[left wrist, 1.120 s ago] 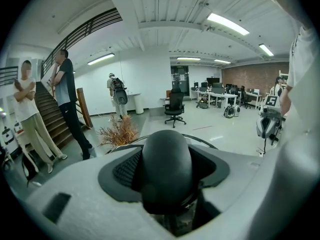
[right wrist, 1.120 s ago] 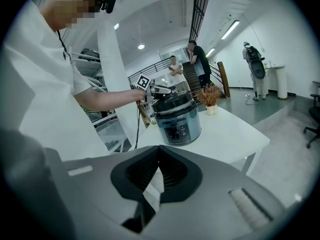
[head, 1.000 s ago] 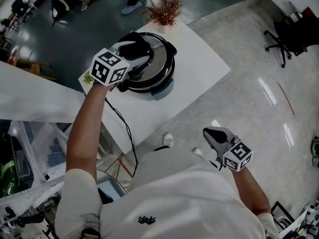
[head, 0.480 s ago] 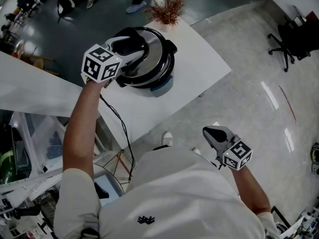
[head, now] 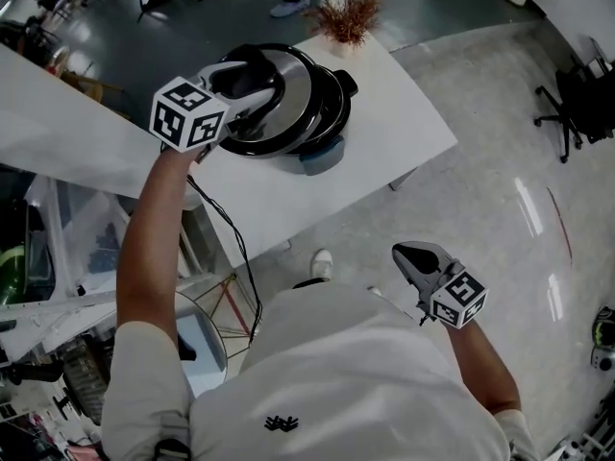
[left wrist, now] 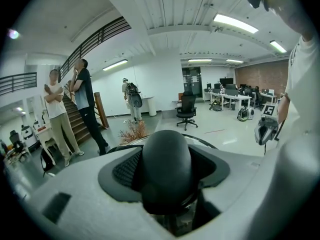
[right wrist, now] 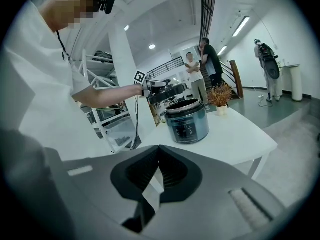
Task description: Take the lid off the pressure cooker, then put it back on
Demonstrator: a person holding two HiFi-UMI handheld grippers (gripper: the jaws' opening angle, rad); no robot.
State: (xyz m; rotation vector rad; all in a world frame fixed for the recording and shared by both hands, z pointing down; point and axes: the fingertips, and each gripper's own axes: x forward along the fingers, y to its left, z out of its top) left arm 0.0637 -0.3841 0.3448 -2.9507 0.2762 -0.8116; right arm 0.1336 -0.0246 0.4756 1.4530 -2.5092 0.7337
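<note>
Changes since a second ago, then items by size:

1. Table – white. It has not shifted.
2. Pressure cooker – a blue-grey pot with a dark control panel. It stands near the table's middle. Its mouth, covered a second ago, is now open, with the dark rim bare.
3. Lid – a shiny steel dome with a black edge. Earlier we logged it seated on the pot. Now it is up in the air, above the rim and off toward the left in the head view.
4. Left gripper – its jaws are closed round the lid's black knob and carry the lid.
5. Right gripper – it is unmoved by the person's waist, well apart from the table. We find its jaw tips together, with nothing between them.
6. Plant – dried and reddish, at the table's far corner.
</note>
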